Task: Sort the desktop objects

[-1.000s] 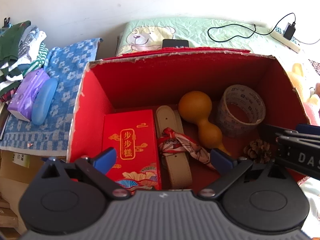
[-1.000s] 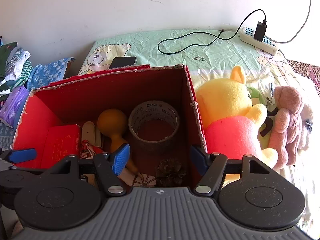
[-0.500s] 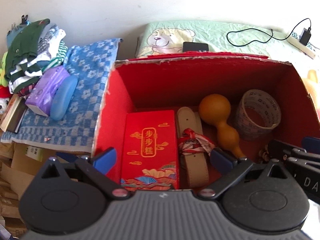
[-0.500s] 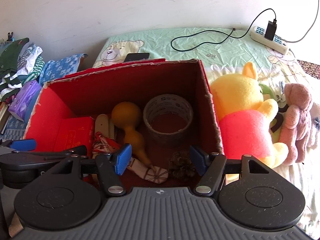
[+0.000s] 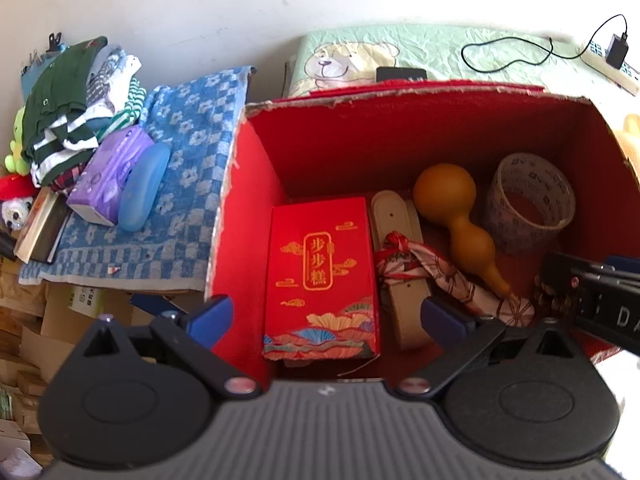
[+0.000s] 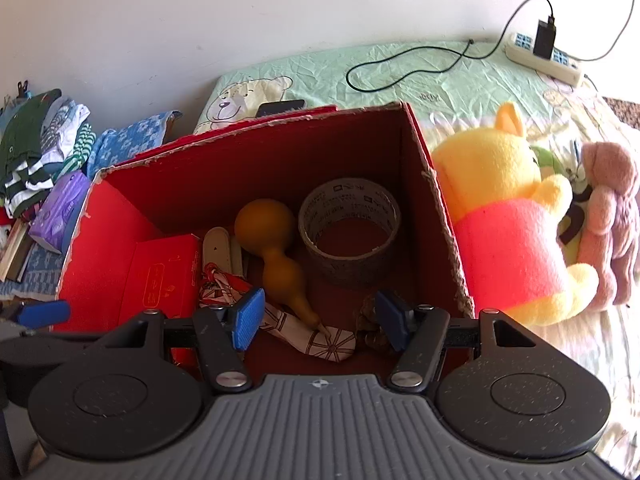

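A green bedsheet (image 6: 440,76) lay behind the red box (image 6: 436,184); both tools (left tool (image 5: 324,316), right tool (image 6: 318,322)) hovered apart, empty; next probably picking the gourd (image 6: 272,248).

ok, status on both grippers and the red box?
Left gripper open, empty, above small red packet. Right gripper open, empty, jaws just eased in, over patterned cloth. Red box holds gourd, tape roll, pinecone. Nothing blocking.

Each tool (image 6: 318,322) has black arms, blue pads, silver screws, and perhaps a ribbed grey body.
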Motion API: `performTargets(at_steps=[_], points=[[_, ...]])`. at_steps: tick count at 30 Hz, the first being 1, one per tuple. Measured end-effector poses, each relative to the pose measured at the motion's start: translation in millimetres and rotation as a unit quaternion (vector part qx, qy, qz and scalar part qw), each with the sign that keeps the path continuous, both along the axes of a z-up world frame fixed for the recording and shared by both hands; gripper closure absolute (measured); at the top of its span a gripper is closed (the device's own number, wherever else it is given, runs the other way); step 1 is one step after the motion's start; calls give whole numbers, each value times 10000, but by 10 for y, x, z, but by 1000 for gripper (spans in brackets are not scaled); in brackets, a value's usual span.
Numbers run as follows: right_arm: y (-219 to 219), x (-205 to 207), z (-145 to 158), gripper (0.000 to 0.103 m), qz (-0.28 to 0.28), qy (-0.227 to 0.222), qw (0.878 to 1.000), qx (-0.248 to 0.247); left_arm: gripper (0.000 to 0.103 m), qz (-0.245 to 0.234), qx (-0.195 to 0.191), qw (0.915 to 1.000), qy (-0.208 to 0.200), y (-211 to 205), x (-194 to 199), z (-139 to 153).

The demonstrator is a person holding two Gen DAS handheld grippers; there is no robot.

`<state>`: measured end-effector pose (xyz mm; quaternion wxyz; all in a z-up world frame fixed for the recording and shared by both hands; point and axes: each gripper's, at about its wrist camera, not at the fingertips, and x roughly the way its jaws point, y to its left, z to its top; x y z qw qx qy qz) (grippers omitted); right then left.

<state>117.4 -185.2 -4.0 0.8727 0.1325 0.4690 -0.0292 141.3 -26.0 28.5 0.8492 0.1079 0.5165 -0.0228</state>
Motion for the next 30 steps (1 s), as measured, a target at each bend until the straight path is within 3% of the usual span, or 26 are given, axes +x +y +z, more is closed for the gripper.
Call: performTargets(at_steps=[10, 30], points=[[-8, -54, -19, 39, -56, -41, 10000, -60, 2, -60, -127, 9996, 237, -60, 5, -92], [41, 2, -33, 38, -88, -36, 9997, -217, 2, -72, -43, 9994, 344, -93, 49, -183]])
